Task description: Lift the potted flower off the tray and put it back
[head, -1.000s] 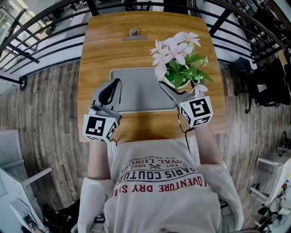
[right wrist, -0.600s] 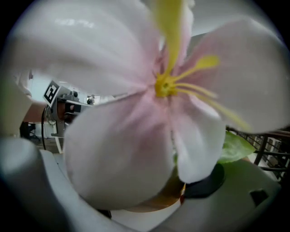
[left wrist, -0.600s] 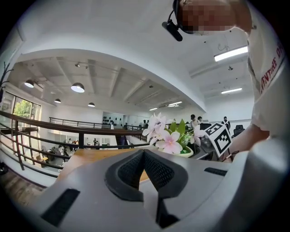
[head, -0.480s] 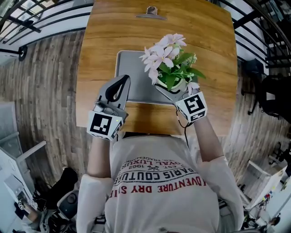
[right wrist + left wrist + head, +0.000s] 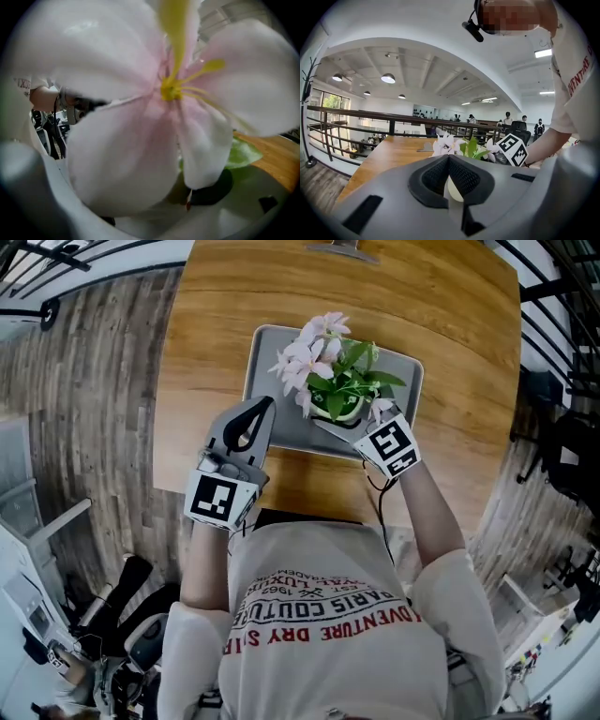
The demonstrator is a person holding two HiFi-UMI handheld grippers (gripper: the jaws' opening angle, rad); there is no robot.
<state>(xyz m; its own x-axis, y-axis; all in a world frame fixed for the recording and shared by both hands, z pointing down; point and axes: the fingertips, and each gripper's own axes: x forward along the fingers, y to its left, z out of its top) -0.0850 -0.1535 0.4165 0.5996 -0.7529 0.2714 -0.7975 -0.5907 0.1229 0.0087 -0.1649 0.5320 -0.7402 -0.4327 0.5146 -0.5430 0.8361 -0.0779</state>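
Observation:
The potted flower [image 5: 330, 371], pink blooms and green leaves in a white pot [image 5: 342, 411], stands over the middle of the grey tray [image 5: 267, 352]; whether the pot touches the tray I cannot tell. My right gripper [image 5: 341, 422] reaches in from the near side, shut on the pot's rim, its fingertips hidden under leaves. In the right gripper view a pink bloom [image 5: 140, 108] fills the picture and hides the jaws. My left gripper [image 5: 255, 411] hovers over the tray's near left part, shut and empty. From the left gripper view the flower [image 5: 451, 144] shows just past the closed jaw tips.
The tray lies on a wooden table [image 5: 206, 352]. A metal clip [image 5: 333, 247] sits at the table's far edge. Black railings [image 5: 553, 296] and plank floor [image 5: 94, 381] surround the table. The person's torso is against the near edge.
The right gripper has carried the potted flower left, from beside the tray's right edge to over its middle. The left gripper stays shut at the tray's near left.

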